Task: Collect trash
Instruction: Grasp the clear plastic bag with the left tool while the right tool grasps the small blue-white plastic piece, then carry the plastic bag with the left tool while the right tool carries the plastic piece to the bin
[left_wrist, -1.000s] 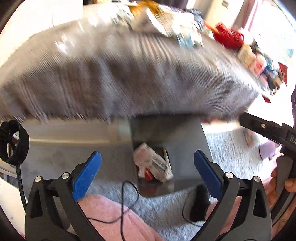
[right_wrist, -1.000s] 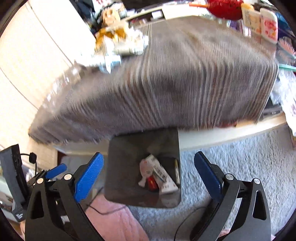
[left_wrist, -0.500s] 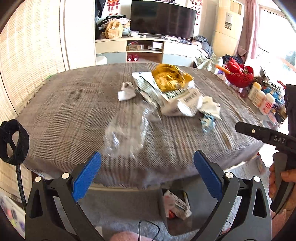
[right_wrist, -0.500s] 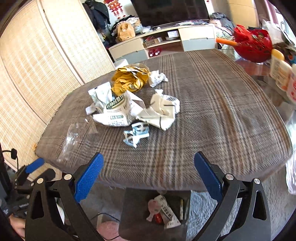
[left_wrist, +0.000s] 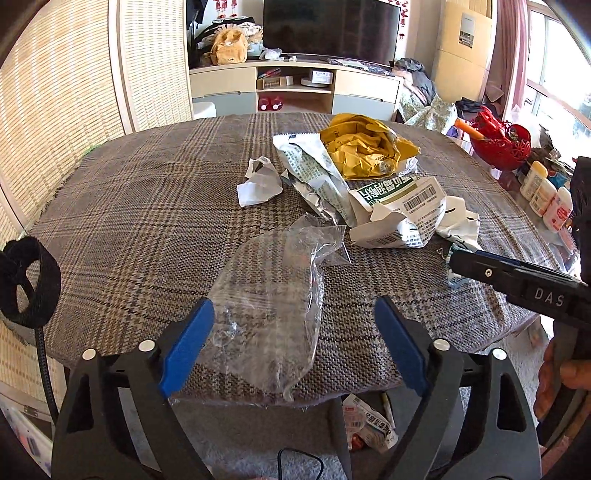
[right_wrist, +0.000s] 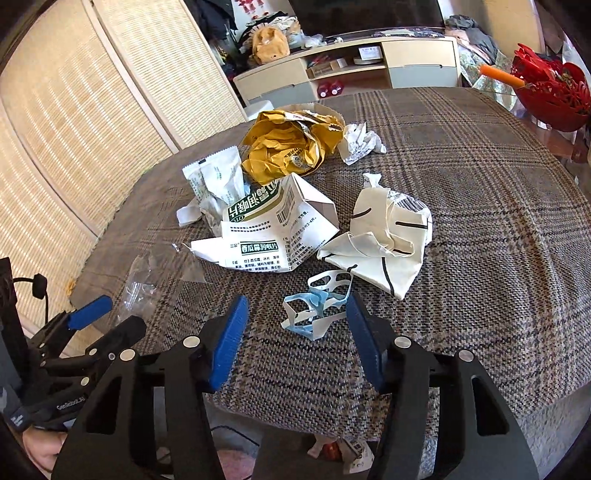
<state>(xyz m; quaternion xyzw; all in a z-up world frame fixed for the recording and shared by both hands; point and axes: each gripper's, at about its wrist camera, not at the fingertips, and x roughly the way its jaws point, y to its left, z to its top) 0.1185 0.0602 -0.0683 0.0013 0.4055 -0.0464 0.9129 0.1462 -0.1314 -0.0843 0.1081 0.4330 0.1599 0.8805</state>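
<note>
My left tongs have just been closing, still spread around the clear bag at the table edge. My right tongs, closing too, frame the blue-white scrap without pinching.

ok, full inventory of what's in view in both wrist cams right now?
clear plastic bag: 1, transparent, near table edge, ahead of the left gripper
blue-white plastic scrap: 1, between the right gripper's tips, not pinched
white printed carton: 1, crushed, table centre
cream torn packaging: 1, right of the carton
yellow bag: 1, crumpled, far side of pile
silver-green sachet: 1, beside the yellow bag
white paper scraps: 2, small, by the pile
plaid tablecloth: 1, brown-grey
bin: 1, dark, below table edge, wrappers inside
red basket: 1, far right
left gripper: blue pads, jaws just closing, nothing gripped
right gripper: blue pads, jaws just closing
</note>
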